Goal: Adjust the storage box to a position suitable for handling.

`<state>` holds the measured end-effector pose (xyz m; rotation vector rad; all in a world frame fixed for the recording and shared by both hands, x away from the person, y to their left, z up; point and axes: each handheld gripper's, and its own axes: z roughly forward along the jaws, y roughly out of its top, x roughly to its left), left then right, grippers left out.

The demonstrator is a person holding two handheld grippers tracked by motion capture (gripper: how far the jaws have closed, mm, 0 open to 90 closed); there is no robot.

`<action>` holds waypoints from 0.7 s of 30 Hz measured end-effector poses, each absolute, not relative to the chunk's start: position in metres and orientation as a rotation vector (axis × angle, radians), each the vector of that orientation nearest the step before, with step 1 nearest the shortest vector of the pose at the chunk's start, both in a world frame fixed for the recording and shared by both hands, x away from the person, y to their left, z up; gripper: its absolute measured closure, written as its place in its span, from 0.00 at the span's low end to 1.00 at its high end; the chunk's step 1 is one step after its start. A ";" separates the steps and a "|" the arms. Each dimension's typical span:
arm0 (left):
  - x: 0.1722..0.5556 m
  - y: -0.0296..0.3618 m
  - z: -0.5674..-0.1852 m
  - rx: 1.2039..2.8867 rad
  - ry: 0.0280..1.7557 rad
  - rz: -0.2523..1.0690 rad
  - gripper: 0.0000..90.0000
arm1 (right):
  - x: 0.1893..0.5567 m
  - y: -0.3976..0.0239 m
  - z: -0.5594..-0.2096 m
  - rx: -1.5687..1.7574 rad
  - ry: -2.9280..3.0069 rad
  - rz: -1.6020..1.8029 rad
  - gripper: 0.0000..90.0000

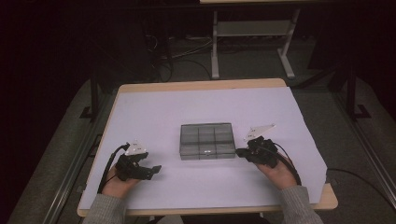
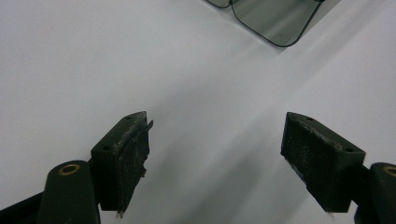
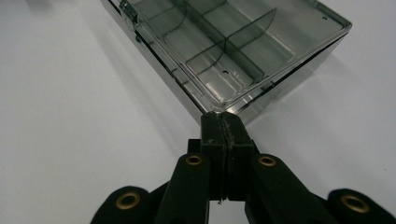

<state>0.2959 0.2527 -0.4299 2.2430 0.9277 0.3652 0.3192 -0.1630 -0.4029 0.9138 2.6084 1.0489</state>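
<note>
A clear grey plastic box (image 1: 207, 141) with divided compartments and a closed lid lies in the middle of the white sheet. My right gripper (image 1: 240, 152) rests at its near right corner; in the right gripper view its jaws (image 3: 225, 126) are pressed together, tips against the corner of the box (image 3: 233, 51), with nothing between them. My left gripper (image 1: 158, 169) sits on the sheet to the left of the box, well apart from it. Its fingers (image 2: 126, 154) stand wide apart over bare sheet, and a corner of the box (image 2: 273, 21) lies far ahead.
The white sheet (image 1: 154, 112) covers most of a wooden table (image 1: 201, 85). Each gripper is held by a hand in a grey sleeve (image 1: 105, 210) at the near edge. Beyond the table, a dark floor holds cables and a white frame leg (image 1: 215, 46).
</note>
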 end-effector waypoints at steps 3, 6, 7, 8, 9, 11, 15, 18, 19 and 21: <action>0.298 0.251 -0.426 2.246 0.920 0.373 0.25 | 0.320 -0.165 -0.398 0.911 2.592 1.074 0.99; 0.300 0.251 -0.423 2.242 0.918 0.363 0.26 | 0.320 -0.165 -0.395 0.916 2.588 1.081 0.99; 0.300 0.250 -0.423 2.233 0.926 0.362 0.26 | 0.320 -0.166 -0.394 0.915 2.581 1.095 0.99; 0.301 0.250 -0.421 2.236 0.916 0.367 0.26 | 0.320 -0.167 -0.393 0.918 2.579 1.101 0.99; 0.302 0.250 -0.421 2.227 0.925 0.363 0.26 | 0.321 -0.167 -0.392 0.921 2.579 1.108 0.99; 0.304 0.250 -0.419 2.229 0.928 0.364 0.26 | 0.322 -0.168 -0.390 0.924 2.575 1.118 1.00; 0.308 0.250 -0.416 2.232 0.932 0.361 0.26 | 0.324 -0.168 -0.387 0.932 2.569 1.124 1.00; 0.312 0.249 -0.414 2.236 0.919 0.365 0.26 | 0.325 -0.168 -0.384 0.936 2.556 1.143 1.00; 0.312 0.248 -0.413 2.231 0.930 0.351 0.26 | 0.325 -0.168 -0.382 0.943 2.555 1.142 1.00; 0.315 0.247 -0.412 2.240 0.930 0.337 0.27 | 0.327 -0.169 -0.380 0.945 2.557 1.150 1.00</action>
